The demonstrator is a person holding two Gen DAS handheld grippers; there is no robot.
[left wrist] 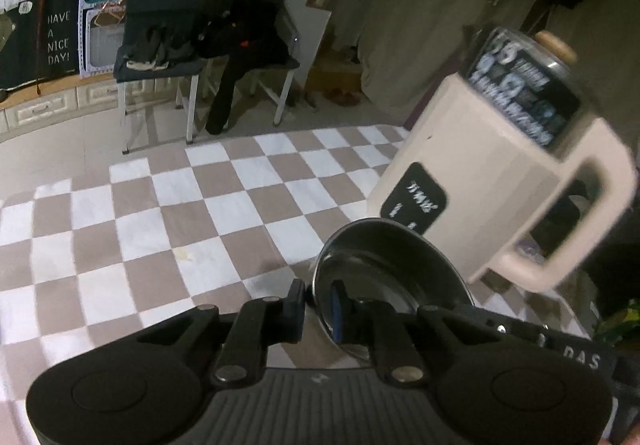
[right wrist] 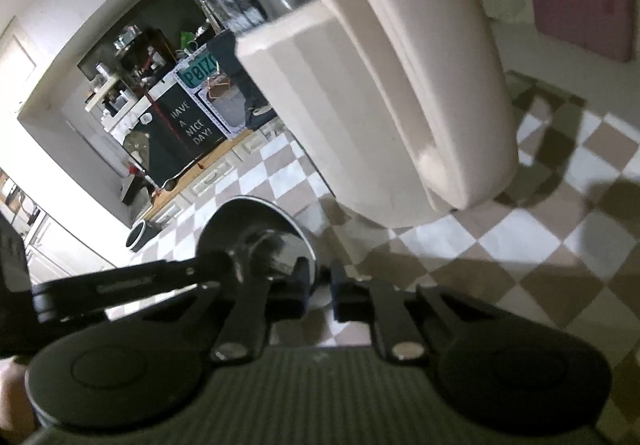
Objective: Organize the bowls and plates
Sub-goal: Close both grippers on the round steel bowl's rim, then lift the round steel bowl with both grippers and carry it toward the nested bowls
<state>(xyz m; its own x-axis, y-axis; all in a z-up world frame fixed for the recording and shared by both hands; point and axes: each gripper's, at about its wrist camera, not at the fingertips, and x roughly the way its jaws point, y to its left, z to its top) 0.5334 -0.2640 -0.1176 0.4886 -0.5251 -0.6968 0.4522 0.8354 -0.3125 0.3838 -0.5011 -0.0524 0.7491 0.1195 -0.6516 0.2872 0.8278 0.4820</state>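
A shiny steel bowl (left wrist: 394,269) sits on the checkered tablecloth (left wrist: 160,229), close to a beige plastic rack (left wrist: 480,185). My left gripper (left wrist: 317,305) is shut on the bowl's near left rim, one finger inside and one outside. In the right wrist view the same bowl (right wrist: 256,233) lies to the left, and my right gripper (right wrist: 320,287) is shut on its right rim. The left tool's black linkage (right wrist: 120,285) reaches the bowl from the left. The right tool's black body (left wrist: 540,341) shows at the bowl's right side. Nothing shows inside the bowl.
The beige rack (right wrist: 380,85) has a black label, a handle cut-out and a dark tin (left wrist: 524,85) on top; it stands just behind the bowl. Two chairs draped with dark clothes (left wrist: 200,37) stand beyond the table's far edge. A small dark cup (right wrist: 140,235) sits far left.
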